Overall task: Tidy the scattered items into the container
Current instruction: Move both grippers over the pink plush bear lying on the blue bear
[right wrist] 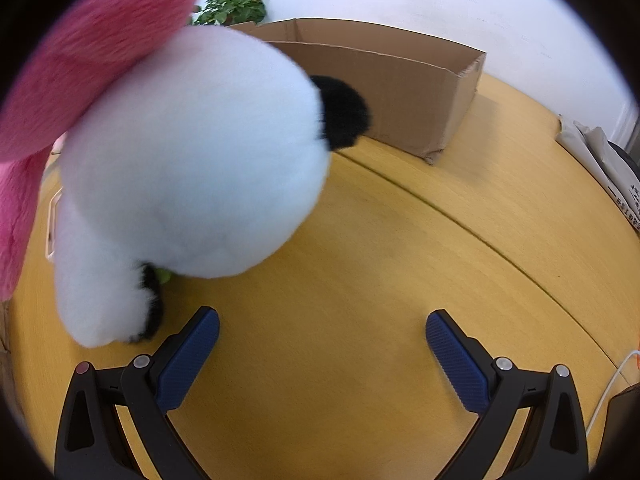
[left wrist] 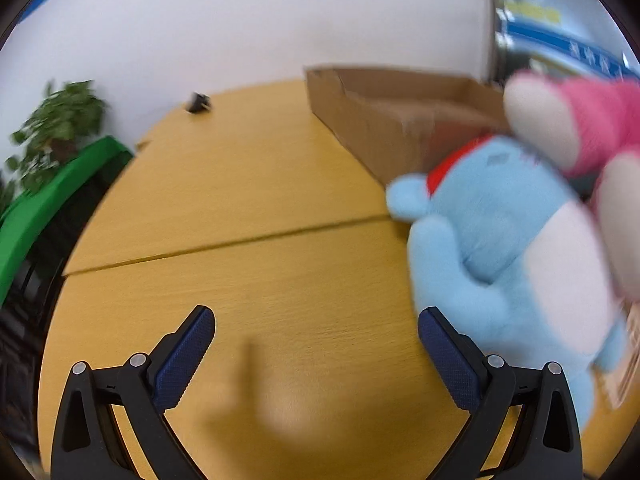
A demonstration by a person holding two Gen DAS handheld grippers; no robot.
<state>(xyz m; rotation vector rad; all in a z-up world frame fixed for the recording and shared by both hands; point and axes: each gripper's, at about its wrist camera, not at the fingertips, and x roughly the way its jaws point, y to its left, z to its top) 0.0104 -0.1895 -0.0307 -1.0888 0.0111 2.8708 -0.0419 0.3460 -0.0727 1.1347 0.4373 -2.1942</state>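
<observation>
An open cardboard box (left wrist: 384, 120) stands on the yellow wooden table (left wrist: 240, 208); it also shows in the right wrist view (right wrist: 400, 84). A light blue plush toy (left wrist: 504, 240) with a red collar lies just right of my left gripper (left wrist: 316, 332), which is open and empty; its right finger is close to the plush. A pink plush (left wrist: 592, 120) sits beside the blue one. In the right wrist view a white plush with black ears (right wrist: 192, 160) and a pink plush (right wrist: 92, 52) fill the left side. My right gripper (right wrist: 322, 332) is open and empty, just right of the white plush.
A green chair (left wrist: 44, 208) and a potted plant (left wrist: 60, 120) stand at the table's left. A small black object (left wrist: 198, 102) lies at the far edge. White bags (right wrist: 600, 160) and a white cable (right wrist: 616, 380) are at the right.
</observation>
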